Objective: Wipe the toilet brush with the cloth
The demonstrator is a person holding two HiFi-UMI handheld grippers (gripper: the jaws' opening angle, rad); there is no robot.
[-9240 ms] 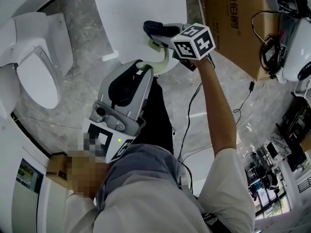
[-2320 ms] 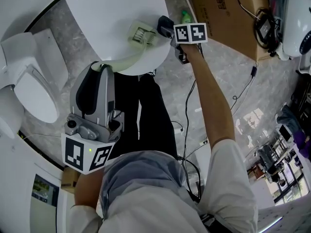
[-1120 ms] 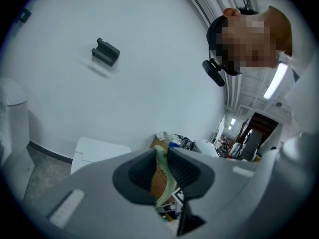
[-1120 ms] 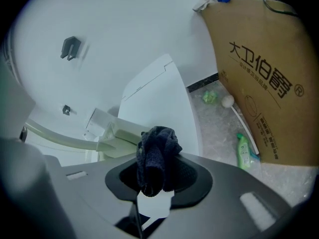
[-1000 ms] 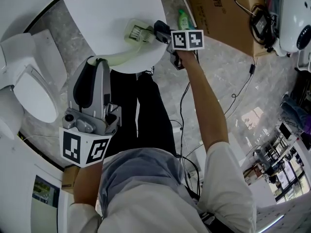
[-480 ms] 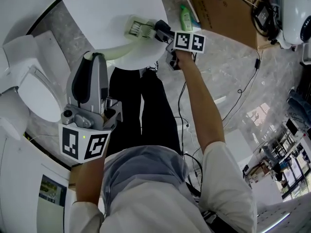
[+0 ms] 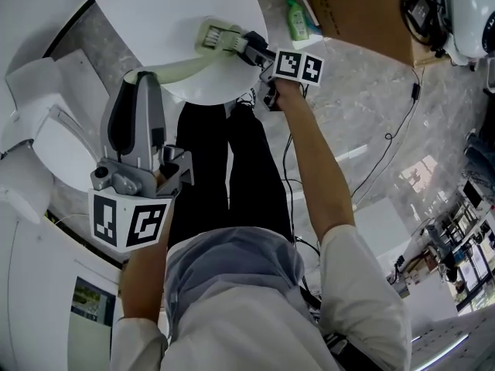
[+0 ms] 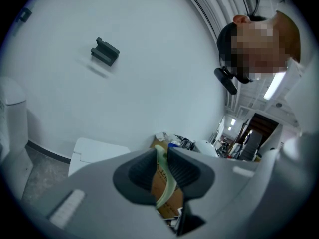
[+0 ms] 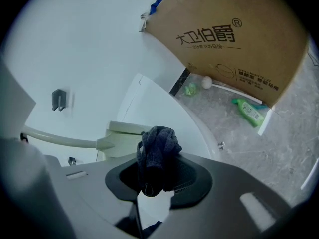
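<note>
Head view — left claw gripping toilet brush, right claw cloth — at panel edge

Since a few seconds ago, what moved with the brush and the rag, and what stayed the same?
The dark blue knitted cloth in the right gripper's fingers came off the head of the pale green plastic toilet brush, which it covered at first, and now sits at the head's end. Nothing was grabbed or dropped. The left gripper still clamps the handle, and the head stays over the white rounded surface.
</note>
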